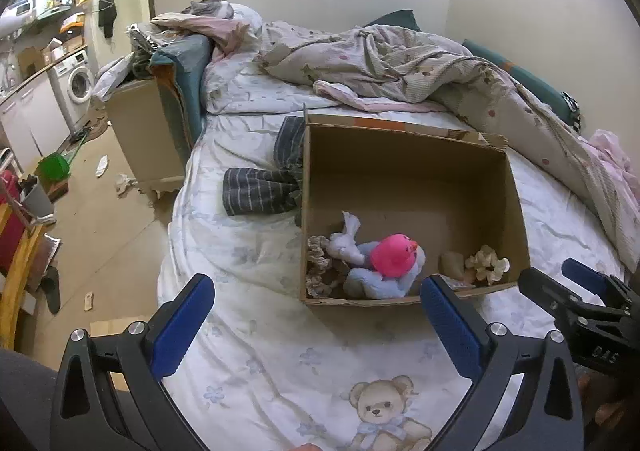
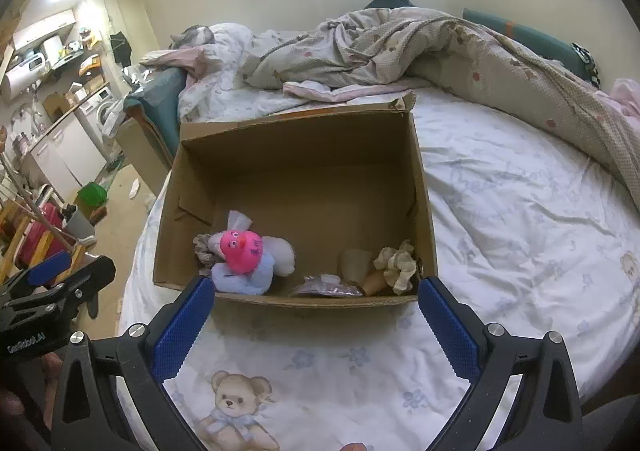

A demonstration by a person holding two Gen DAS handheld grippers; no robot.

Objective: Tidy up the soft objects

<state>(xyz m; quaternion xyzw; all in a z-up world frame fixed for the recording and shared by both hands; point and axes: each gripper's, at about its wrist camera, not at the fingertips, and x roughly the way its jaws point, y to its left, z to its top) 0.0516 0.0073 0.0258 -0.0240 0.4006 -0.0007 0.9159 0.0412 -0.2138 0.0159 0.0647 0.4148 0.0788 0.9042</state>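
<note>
Two grippers are held low over the bed sheet (image 1: 248, 251), the left gripper (image 1: 316, 305) and the right gripper (image 2: 316, 305), each with fingers spread wide and nothing clamped, presumably readied for the next pickup. One striped cloth (image 1: 260, 191) is seen outside, touching the left wall of the single cardboard box (image 2: 420, 187). One pink toy (image 2: 243, 251) is already stowed inside on a blue plush (image 2: 244, 279), and one beige ruffled piece (image 2: 398, 263) sits at the near right corner.

A lived-in home bedroom is being shown. A bed (image 1: 280, 351) is being covered by a rumpled quilt (image 1: 400, 63). Left of the bed, a washing machine (image 1: 78, 85) is being seen.
</note>
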